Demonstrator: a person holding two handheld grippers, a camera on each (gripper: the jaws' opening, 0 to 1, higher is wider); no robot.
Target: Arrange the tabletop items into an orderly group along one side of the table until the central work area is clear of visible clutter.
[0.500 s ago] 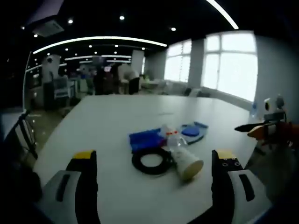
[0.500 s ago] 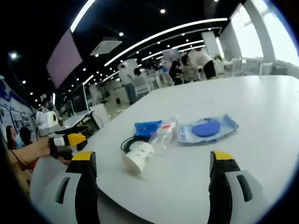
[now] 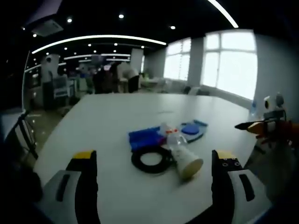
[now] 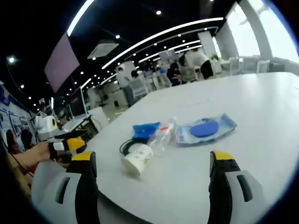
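Mid white worktop point(image 3: 103, 116), 1 cluster: 1 white paper cup point(image 3: 188, 162) on its side, 1 clear plastic bottle point(image 4: 164, 134), 1 black cable coil point(image 3: 152, 161), 1 blue flat pack point(image 3: 145, 138), 1 clear pouch w/ blue disc point(image 4: 205, 129). Left gripper point(image 3: 154, 175) & right gripper point(image 4: 149, 179): jaws spread wide, holding nothing, near worktop edge.

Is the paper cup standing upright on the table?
No, the paper cup lies tipped on its side on the white table, its open mouth toward the right gripper's camera.

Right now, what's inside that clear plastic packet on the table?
Inside the clear packet lies a round blue disc. What that disc is, and anything beneath it, can't be made out.
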